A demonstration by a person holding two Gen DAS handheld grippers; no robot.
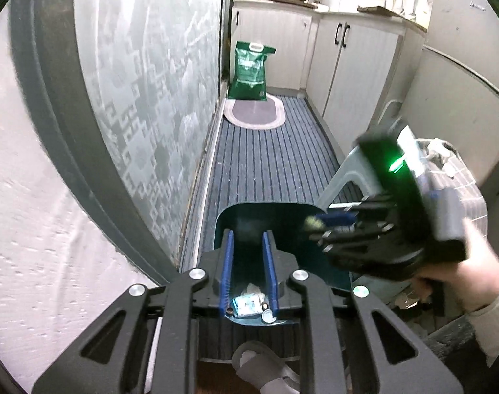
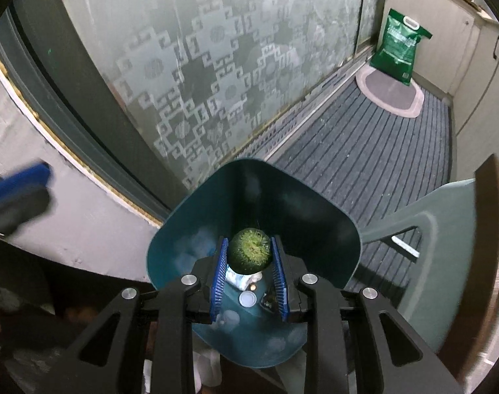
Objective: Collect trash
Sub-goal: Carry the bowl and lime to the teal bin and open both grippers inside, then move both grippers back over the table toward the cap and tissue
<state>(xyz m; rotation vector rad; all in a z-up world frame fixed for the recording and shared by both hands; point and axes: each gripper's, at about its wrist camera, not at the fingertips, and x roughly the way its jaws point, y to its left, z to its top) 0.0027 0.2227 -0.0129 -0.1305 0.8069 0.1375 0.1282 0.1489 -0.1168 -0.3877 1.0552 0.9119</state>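
Where the right claw (image 2: 249, 239) points down over the bin (image 2: 298, 203), clenched on a round green ball (image 2: 249, 251): blue pads (image 2: 220, 262) pressing it from both sides, near their tips. Mottled and rough on its skin, wedged squarely in the gap, clear of the bin walls. Held above the open mouth of the dark teal bin, roughly over its middle, not touching the litter below.

Down in the bin, under the ball: a crumpled pale wrapper (image 2: 239, 277) and a small white cap (image 2: 247, 299), lying close together on the bottom.

From the left wrist view, looking into the same bin (image 1: 265, 204) past the left claw (image 1: 247, 234): released, pads (image 1: 229, 256) standing a narrow way apart with nothing between them. Wrapper (image 1: 247, 303) and cap (image 1: 268, 317) visible low between the pads, but lying on the bin's bottom, not gripped. To the right of this view, blurred, the right claw (image 1: 328, 225) with the green ball (image 1: 311, 223) at its tip, carried by a hand (image 1: 463, 272) in a pale sleeve (image 1: 492, 321). In the right wrist view, only a blurred blue-and-black edge of the left claw (image 2: 19, 180) at the far left, well apart from the ball.

Beside the bin, a grey-green stool (image 2: 430, 216). Along the left, a frosted patterned glass door (image 2: 200, 65). Farther along the striped floor (image 2: 364, 151), an oval mat (image 2: 390, 93) with a green bag (image 2: 398, 49) standing at its far end.
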